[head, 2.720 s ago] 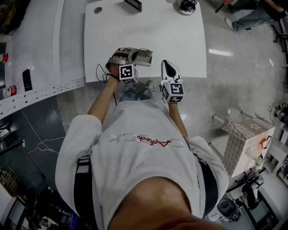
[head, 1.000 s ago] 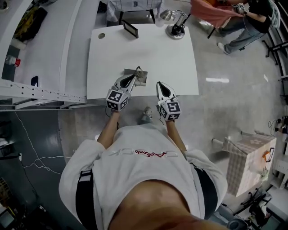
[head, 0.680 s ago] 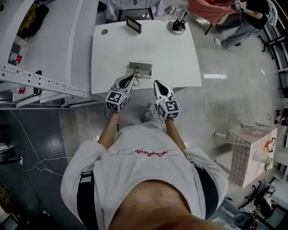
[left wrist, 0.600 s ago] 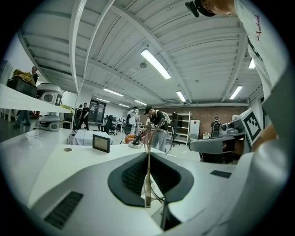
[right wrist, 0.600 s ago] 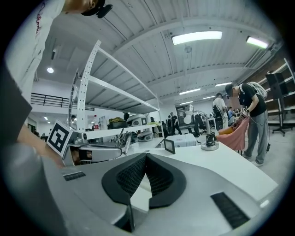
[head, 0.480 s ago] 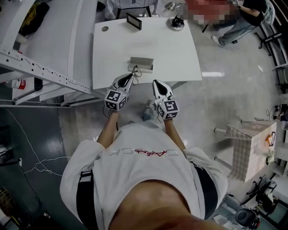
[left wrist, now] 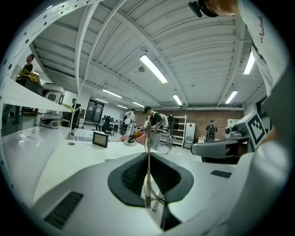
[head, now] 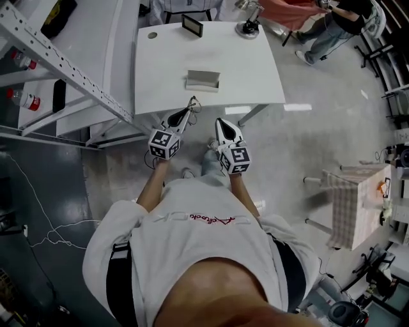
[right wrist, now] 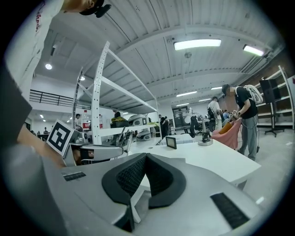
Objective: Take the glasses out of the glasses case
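Observation:
The grey glasses case (head: 202,80) lies open on the white table (head: 166,70), well beyond both grippers. My left gripper (head: 186,111) is off the table's near edge, over the floor, shut on a thin temple of the wire-framed glasses (head: 192,102). In the left gripper view the glasses (left wrist: 156,132) stand upright ahead of the left gripper (left wrist: 148,156), with the temple pinched between the dark pads. My right gripper (head: 221,123) is beside it, shut and empty. In the right gripper view the right gripper (right wrist: 145,156) has its pads pressed together with nothing between them.
A small black screen (head: 192,25) and a stand with a round base (head: 248,27) are at the table's far edge. White shelving (head: 45,57) runs along the left. People stand beyond the table at the far right (head: 332,19). A checked box (head: 354,191) sits on the floor at right.
The table and case have slid farther away in the head view. Both grippers have come back off the table's edge over the floor, the left still holding the glasses.

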A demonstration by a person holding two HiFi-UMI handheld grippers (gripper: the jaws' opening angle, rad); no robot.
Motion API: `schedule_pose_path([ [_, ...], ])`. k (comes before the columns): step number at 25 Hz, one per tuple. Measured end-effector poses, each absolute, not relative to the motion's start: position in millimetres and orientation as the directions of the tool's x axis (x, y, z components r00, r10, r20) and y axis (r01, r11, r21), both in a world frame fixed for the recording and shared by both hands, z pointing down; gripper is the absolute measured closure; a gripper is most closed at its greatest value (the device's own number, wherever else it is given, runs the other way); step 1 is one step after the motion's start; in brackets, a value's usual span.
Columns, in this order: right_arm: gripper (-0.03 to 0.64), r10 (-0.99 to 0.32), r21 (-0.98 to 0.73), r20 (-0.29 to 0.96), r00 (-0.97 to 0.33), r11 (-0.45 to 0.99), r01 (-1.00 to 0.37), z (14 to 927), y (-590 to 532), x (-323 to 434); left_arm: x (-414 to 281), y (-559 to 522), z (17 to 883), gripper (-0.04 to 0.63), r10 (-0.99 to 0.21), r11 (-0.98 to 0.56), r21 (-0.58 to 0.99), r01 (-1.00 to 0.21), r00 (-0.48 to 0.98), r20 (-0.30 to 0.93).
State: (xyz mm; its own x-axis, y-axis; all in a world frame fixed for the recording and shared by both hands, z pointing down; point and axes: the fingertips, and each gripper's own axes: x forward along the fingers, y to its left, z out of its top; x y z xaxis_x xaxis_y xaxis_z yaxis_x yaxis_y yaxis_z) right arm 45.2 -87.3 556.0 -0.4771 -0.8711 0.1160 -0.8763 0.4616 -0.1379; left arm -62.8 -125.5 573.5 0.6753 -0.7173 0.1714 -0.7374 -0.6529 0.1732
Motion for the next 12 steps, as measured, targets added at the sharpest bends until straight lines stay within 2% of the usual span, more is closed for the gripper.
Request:
schedule_pose_path([
  [12, 0.623, -0.876, -0.134, 0.129, -0.465, 0.450, -0.883, 557.3, -69.2, 47.1, -61.2, -102.4, 567.7, 0.551, -0.727, -0.650, 0.172, -0.740, 0.672, 0.139],
])
